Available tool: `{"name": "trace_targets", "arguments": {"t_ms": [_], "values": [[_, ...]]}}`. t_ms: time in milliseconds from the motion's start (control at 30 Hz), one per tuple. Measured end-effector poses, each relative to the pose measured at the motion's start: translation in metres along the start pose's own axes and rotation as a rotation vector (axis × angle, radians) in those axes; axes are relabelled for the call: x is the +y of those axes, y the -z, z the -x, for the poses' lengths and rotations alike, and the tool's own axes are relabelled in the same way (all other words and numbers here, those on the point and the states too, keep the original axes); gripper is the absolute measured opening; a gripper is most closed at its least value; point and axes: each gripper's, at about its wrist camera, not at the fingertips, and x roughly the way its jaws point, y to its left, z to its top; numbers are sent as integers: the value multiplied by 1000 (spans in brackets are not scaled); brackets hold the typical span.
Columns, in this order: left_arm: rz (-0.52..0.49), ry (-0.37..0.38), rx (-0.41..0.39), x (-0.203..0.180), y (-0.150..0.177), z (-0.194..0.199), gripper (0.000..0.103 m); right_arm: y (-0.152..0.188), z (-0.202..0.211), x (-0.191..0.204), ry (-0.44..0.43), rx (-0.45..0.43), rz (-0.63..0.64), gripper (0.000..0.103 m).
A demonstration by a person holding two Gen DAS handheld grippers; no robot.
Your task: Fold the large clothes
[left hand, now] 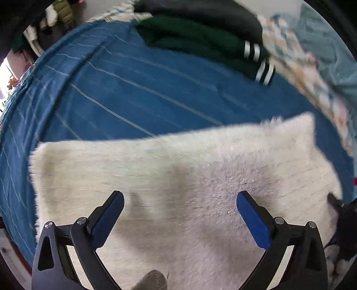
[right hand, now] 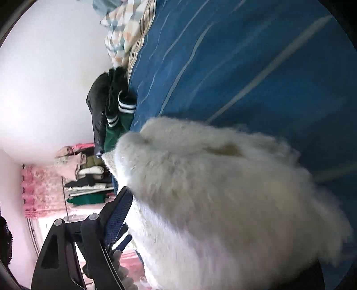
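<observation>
Left wrist view: left gripper spread wide, empty, poised above white fuzzy sweater lying mostly flat on blue sheet. Far edge of sweater fairly straight, far right corner raised a little. Green garment with striped cuffs and black garment stacked at far side of sheet, apart from sweater. Dark tip of right gripper at sweater's right edge. Risk here: nothing pinned on left side, so any pull from right likely to drag whole sweater sideways and skew the fold; thick pile likely to slip from a shallow pinch; heavy blur, so fast motion could miss the edge. Right wrist view: right gripper seemingly clamped on sweater, one blue-padded finger visible against the fabric, other finger hidden behind it, so clamp not fully confirmed. Sweater bunched and lifted above sheet, blocking most of view. Risk here: bulk hiding the landing spot, so folded edge likely to land crooked or short; one-sided lift likely to let far layer sag and crease; possibly more than one layer caught in the pinch, cannot tell. Folded pile in background, well apart, no snag risk.
</observation>
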Motion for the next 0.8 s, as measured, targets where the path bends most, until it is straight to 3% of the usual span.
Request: {"name": "trace_targets", "arguments": {"t_ms": [33, 67, 167, 400, 533, 700, 800], "values": [[-10, -9, 15, -3, -1, -11, 103, -2, -7, 6, 11, -6, 11, 73], [-10, -18, 16, -6, -1, -17, 103, -3, -10, 10, 2, -15, 8, 55], [13, 1, 2, -5, -6, -20, 103, -3, -6, 45, 8, -47, 88, 37], [42, 38, 26, 14, -7, -16, 103, 26, 1, 153, 50, -42, 328, 31], [121, 35, 20, 47, 1, 11, 103, 60, -14, 221, 108, 8, 487, 30], [330, -18, -47, 138, 44, 85, 103, 126, -60, 305, 183, 117, 744, 30], [482, -105, -32, 206, 93, 121, 103, 194, -115, 344, 225, 227, 942, 30]]}}
